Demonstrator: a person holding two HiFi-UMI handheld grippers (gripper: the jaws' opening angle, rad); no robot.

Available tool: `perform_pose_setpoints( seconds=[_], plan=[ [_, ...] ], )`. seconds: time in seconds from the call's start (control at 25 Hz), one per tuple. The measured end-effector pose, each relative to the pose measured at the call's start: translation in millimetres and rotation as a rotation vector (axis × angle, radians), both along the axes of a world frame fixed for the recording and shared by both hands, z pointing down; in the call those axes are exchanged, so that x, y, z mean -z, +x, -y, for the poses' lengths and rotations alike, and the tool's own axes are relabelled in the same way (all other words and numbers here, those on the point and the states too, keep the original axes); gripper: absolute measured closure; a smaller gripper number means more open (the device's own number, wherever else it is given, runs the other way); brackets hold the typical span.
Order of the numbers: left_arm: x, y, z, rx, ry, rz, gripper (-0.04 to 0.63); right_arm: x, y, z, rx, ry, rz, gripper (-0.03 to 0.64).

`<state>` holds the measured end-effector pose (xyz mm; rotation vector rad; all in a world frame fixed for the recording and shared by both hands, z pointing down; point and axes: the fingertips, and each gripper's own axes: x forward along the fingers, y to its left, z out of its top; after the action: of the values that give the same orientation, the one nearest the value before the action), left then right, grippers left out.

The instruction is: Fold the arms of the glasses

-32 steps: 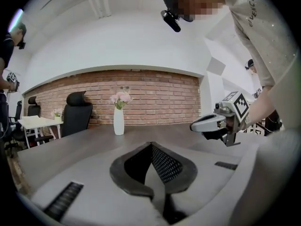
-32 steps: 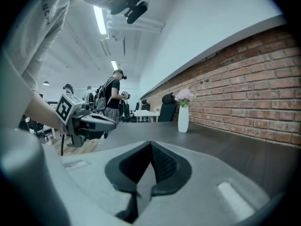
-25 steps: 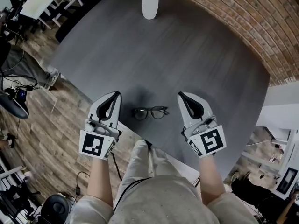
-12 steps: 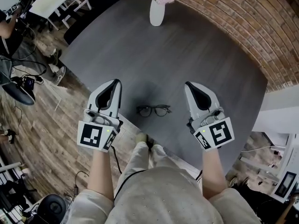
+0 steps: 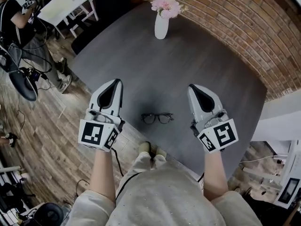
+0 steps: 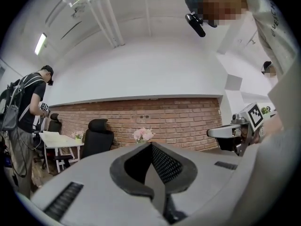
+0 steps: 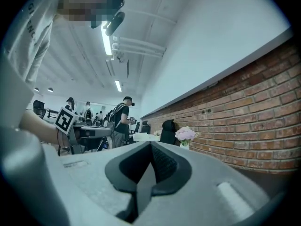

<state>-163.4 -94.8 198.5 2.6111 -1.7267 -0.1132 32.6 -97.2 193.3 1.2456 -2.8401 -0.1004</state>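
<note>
Black-framed glasses (image 5: 157,118): lying on grey table (image 5: 211,65), close to its near edge, between the two grippers, touched by neither. Left gripper (image 5: 114,83): jaws clenched together, empty, by the table's left edge. Right gripper (image 5: 193,88): jaws clenched, empty. White vase (image 5: 161,26) with pink flowers: near far edge.

Black glasses (image 5: 157,118), flat on grey table (image 5: 197,60).
</note>
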Motion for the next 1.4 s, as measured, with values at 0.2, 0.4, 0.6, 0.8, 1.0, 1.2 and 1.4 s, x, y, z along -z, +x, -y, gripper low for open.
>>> perform_pose_setpoints(
  seconds=[0.2, 0.4, 0.6, 0.8, 1.0, 1.2, 1.4],
  plan=[
    [12, 2, 0, 0.005, 0.023, 0.004, 0.597, 14, 4, -1, 0.004, 0.021, 0.01, 0.618],
    [26, 1, 0, 0.011, 0.026, 0.001, 0.597, 28, 6, 0, 0.0, 0.04, 0.022, 0.618],
    [30, -4, 0, 0.017, 0.037, 0.002, 0.597, 36, 6, -1, -0.004, 0.051, 0.025, 0.618],
    [35, -3, -4, 0.019, 0.046, 0.008, 0.597, 41, 9, -1, -0.003, 0.061, 0.023, 0.618],
    [40, -3, -6, 0.022, 0.058, 0.003, 0.597, 49, 14, 2, -0.002, 0.074, 0.024, 0.618],
    [39, -5, -7, 0.025, 0.044, 0.0, 0.597, 48, 12, 2, -0.003, 0.072, 0.023, 0.618],
    [33, -6, -6, 0.029, 0.039, -0.003, 0.597, 42, 16, 5, -0.009, 0.056, 0.019, 0.618]
  ],
)
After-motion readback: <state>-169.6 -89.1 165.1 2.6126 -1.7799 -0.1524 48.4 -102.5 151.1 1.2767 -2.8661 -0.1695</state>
